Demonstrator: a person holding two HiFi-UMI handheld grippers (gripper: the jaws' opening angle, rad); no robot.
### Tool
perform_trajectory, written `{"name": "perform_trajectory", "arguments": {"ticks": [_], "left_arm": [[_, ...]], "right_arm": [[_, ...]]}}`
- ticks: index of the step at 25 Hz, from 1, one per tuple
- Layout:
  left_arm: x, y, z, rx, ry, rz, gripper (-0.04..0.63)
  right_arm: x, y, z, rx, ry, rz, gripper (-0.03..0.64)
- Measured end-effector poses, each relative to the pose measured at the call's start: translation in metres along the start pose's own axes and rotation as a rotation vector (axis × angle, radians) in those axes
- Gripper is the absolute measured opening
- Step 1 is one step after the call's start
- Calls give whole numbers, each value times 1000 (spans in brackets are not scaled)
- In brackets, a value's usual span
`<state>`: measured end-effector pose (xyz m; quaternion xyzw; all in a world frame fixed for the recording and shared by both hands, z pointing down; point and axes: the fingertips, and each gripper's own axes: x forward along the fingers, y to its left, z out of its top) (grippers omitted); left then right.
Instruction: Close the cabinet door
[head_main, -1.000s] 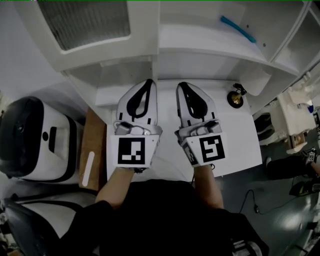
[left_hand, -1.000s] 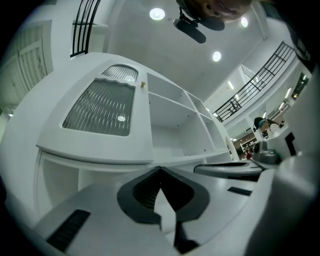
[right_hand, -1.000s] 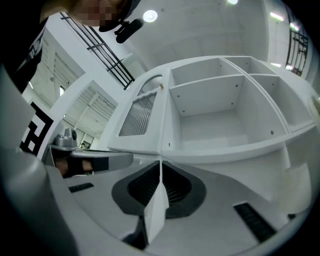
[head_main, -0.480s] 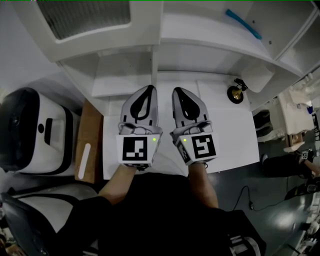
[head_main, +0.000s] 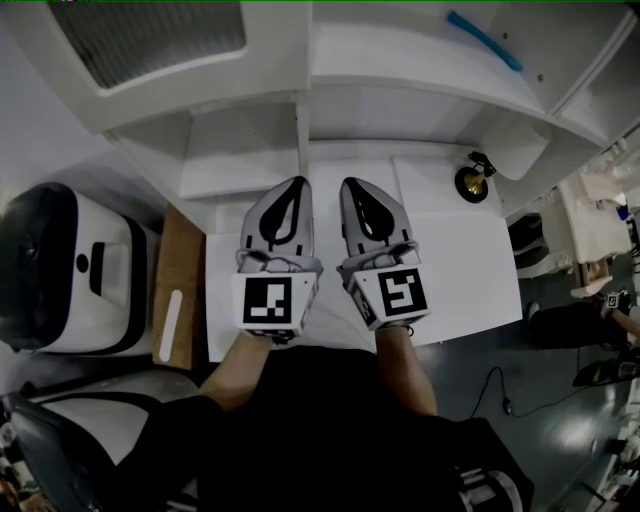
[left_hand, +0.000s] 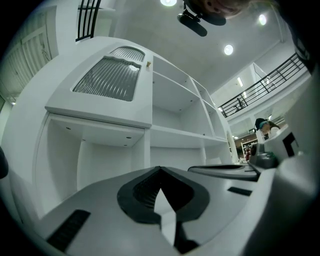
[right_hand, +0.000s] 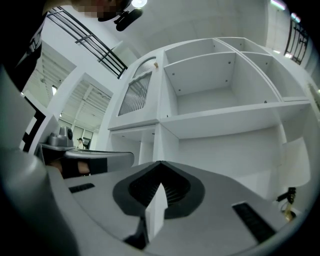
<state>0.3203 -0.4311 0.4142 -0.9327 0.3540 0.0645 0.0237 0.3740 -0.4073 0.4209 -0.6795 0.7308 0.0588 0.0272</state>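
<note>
Head view, steeply down: left claw (head_main: 297, 183) and right claw (head_main: 347, 184) side by side, close but apart, over white counter (head_main: 455, 270), tips toward the cabinet (head_main: 400, 80). Both claws pressed together, pinching nothing; same in each gripper view.

Cabinet door (head_main: 150, 45) with ribbed glass panel at upper left of the cabinet, above and well apart from both claws. Small knob (left_hand: 148, 64) at its right edge. Possibly flush with the frame, possibly ajar; hard to judge through the wide lens.

Straight ahead of the claws: upright divider (head_main: 299, 130) between open lower bays. Open shelves to the right, blue stick (head_main: 485, 42) on one.

Small brass object (head_main: 472, 184) at the counter's far right, near the right claw's side. Left of the counter: wooden board (head_main: 186, 270), then white-and-black appliance (head_main: 60, 270). Cable (head_main: 497, 392) on the floor at right.
</note>
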Motion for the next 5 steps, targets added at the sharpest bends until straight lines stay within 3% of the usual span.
{"name": "perform_trajectory", "arguments": {"ticks": [5], "left_arm": [[3,-3,-5,-9,16,-6,12]], "right_arm": [[-1,-5,-2,1,8,-3,18]]}}
